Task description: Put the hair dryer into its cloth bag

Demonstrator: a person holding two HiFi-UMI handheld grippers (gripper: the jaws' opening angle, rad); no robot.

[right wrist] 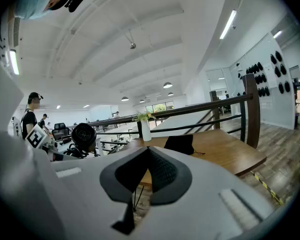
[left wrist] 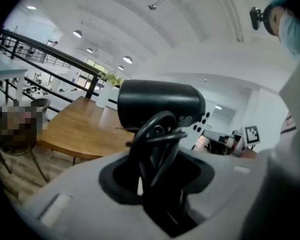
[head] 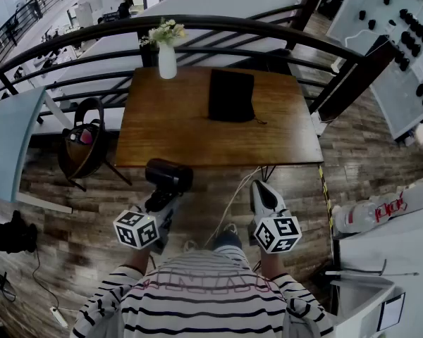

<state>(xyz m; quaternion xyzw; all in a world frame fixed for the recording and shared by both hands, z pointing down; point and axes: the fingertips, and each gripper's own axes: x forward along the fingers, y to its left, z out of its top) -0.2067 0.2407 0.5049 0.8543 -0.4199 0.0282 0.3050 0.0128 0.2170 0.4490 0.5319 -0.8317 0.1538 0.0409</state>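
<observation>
The person in a striped shirt (head: 211, 298) stands before the near edge of the tabletop (head: 162, 136) and holds one tool in each hand. The left tool (head: 159, 200) (left wrist: 157, 151) is clamped on the handle of the black dryer (head: 169, 175) (left wrist: 160, 103). The looped cord (left wrist: 158, 133) sits at the handle between the two jaws, and the barrel stands above them. The dryer is in the air, over the wooden floor (head: 197, 210), just before the tabletop edge and not touching it. The right tool (head: 260, 186) (right wrist: 147, 150) is beside it on the right, well apart from the dryer. Its jaws are together and nothing is between them. In the right gripper view the dryer (right wrist: 83, 135) is at the left and shows its round grille. Farther away, the black bag (head: 230, 96) (right wrist: 180, 144) lies flat on the far half of the tabletop, a little right of the middle, with a thin string out at its lower right corner. To the left of the bag, at the far edge, a white vase (head: 167, 60) with flowers stands upright. A dark railing (head: 218, 23) runs behind the tabletop, and a round chair (head: 84, 143) stands on the floor beside its left end.
</observation>
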